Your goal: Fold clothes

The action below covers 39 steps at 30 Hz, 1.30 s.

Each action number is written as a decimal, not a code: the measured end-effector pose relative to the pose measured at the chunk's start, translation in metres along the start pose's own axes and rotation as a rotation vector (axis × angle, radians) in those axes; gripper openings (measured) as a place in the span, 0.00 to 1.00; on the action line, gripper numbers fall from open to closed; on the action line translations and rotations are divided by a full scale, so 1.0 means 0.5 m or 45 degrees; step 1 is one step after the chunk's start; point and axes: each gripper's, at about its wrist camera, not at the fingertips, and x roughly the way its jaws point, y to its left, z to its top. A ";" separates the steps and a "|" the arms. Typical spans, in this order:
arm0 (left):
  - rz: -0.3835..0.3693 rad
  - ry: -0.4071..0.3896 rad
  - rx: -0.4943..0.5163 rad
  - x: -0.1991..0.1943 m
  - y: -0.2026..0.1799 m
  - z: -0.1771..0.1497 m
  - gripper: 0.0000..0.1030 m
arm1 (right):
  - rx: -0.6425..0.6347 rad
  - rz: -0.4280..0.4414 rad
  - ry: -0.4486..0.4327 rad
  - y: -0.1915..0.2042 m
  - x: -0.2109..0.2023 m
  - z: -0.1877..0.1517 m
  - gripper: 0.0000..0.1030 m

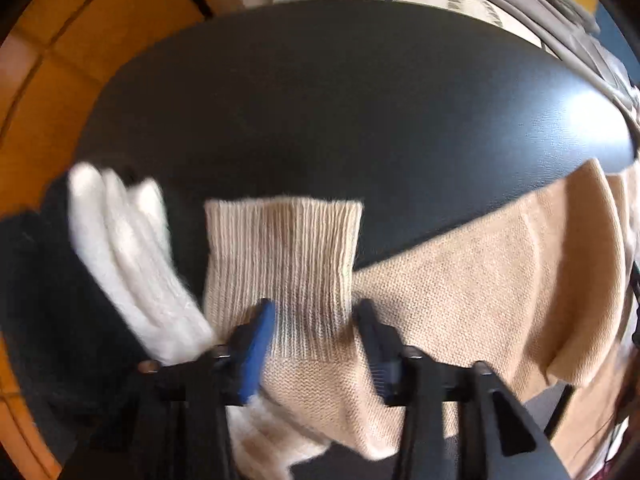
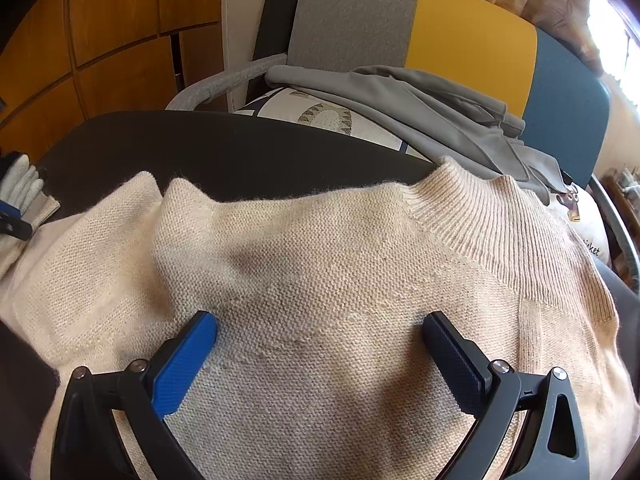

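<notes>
Closest to you in the left wrist view, your left gripper (image 1: 314, 316) points steeply down at the ribbed cuff (image 1: 284, 240) of the cream sweater (image 2: 320, 260). Its two fingers stand apart, one on the cuff's left part and one at its right edge, with the ribbing between them. The gap has not come together, and the blur hides whether the pads truly press the knit. Just left of the cuff lies a white glove (image 1: 120, 240), blurred, its fingers pointing away from you. The sleeve (image 1: 480, 272) runs off to the right from the cuff, across the dark table (image 1: 320, 100).

In the right wrist view, your right gripper (image 2: 320, 332) is spread wide over the body of the sweater. Both blue pads are at the knit with nothing pinched between them. The sweater lies spread on the table, rumpled into a ridge ahead and to the left. Its ribbed collar (image 2: 492, 216) sits up at the far right, near the table's edge.

Beyond the table stands a chair (image 2: 472, 28) with a grey, yellow and blue back. A grey garment (image 2: 400, 92) is draped over a patterned cushion (image 2: 320, 116) on its seat. Wooden cabinets (image 2: 100, 40) fill the far left.
</notes>
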 end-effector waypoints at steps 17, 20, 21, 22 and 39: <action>-0.663 -0.947 -0.497 -0.332 0.238 -0.179 0.05 | 0.011 0.005 -0.015 0.045 -0.034 -0.027 1.00; -0.612 -1.050 -0.568 -0.341 0.301 -0.264 0.05 | 0.009 0.002 -0.014 0.048 -0.037 -0.030 1.00; -0.598 -1.056 -0.601 -0.331 0.320 -0.281 0.05 | 0.007 0.000 -0.013 0.049 -0.037 -0.031 1.00; -0.589 -1.057 -0.639 -0.319 0.338 -0.295 0.05 | 0.006 -0.002 -0.013 0.050 -0.038 -0.031 1.00; -0.462 -1.091 -0.723 -0.325 0.351 -0.387 0.27 | -0.009 -0.023 -0.001 0.053 -0.034 -0.031 1.00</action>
